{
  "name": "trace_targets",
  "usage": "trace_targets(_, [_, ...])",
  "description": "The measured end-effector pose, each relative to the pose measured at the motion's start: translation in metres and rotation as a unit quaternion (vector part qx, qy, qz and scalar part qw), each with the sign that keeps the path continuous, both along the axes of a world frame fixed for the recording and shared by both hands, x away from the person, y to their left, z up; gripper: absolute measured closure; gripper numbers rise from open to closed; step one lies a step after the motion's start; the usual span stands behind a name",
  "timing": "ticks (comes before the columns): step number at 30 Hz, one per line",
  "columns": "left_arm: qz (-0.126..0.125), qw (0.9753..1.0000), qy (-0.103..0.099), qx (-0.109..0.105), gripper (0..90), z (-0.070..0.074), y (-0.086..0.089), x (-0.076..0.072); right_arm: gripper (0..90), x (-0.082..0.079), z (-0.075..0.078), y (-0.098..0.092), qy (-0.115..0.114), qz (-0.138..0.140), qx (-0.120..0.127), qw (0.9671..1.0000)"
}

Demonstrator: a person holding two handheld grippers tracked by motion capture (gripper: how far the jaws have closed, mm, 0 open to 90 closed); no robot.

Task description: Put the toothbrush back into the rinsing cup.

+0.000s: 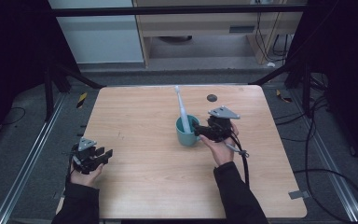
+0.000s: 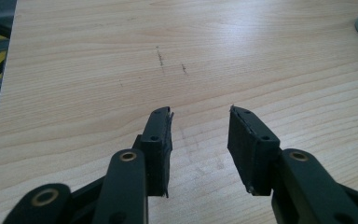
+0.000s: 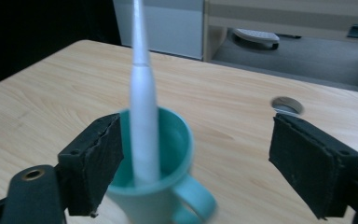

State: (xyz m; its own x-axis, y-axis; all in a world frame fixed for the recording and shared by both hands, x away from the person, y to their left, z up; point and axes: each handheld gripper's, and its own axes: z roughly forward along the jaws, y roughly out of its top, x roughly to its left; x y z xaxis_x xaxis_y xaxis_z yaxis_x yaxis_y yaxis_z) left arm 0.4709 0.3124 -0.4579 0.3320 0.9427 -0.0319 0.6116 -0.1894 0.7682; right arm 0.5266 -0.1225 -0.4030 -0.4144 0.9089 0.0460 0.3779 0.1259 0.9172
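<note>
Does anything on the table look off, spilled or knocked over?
Nothing is spilled or knocked over. The cup stands upright with the toothbrush leaning inside it, next to the open right claw. Only faint scuff marks show on the table.

A teal mug [image 1: 187, 131] stands upright on the wooden table [image 1: 144, 177], a little right of the middle and closer to the far edge than to the near one. Its handle [image 3: 196, 198] points toward the near right. A white electric toothbrush [image 1: 182, 108] stands inside it, thick end down in the mug, its slim neck rising well above the rim and leaning slightly toward the far left. The brush head is uppermost.
</note>
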Motion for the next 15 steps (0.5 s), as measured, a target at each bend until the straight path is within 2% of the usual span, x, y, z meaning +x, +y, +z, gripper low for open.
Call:
trace_targets(1, [0.000, 1.0000, -0.001, 0.000, 56.2, -0.001, -0.001, 0.000, 15.2, -0.010, -0.003, -0.014, 0.001, -0.007, -0.005, 1.0000])
trace_targets(7, [-0.001, 1.0000, -0.002, 0.001, 46.7, -0.002, -0.002, 0.001, 14.4, -0.036, -0.015, -0.054, 0.022, -0.024, -0.025, 0.9992])
trace_targets(9, [-0.003, 1.0000, -0.002, 0.001, 44.0, -0.003, -0.002, 0.002, 14.4, -0.045, -0.019, -0.066, 0.027, -0.028, -0.031, 0.9988])
trace_targets(13, [-0.008, 1.0000, -0.002, 0.001, 39.5, -0.004, -0.003, 0.002, 14.4, -0.057, -0.029, -0.084, 0.033, -0.039, -0.061, 0.9968])
trace_targets(15, [-0.008, 1.0000, -0.003, 0.000, 38.7, -0.003, -0.003, 0.002, 14.4, -0.060, -0.031, -0.088, 0.030, -0.042, -0.063, 0.9967])
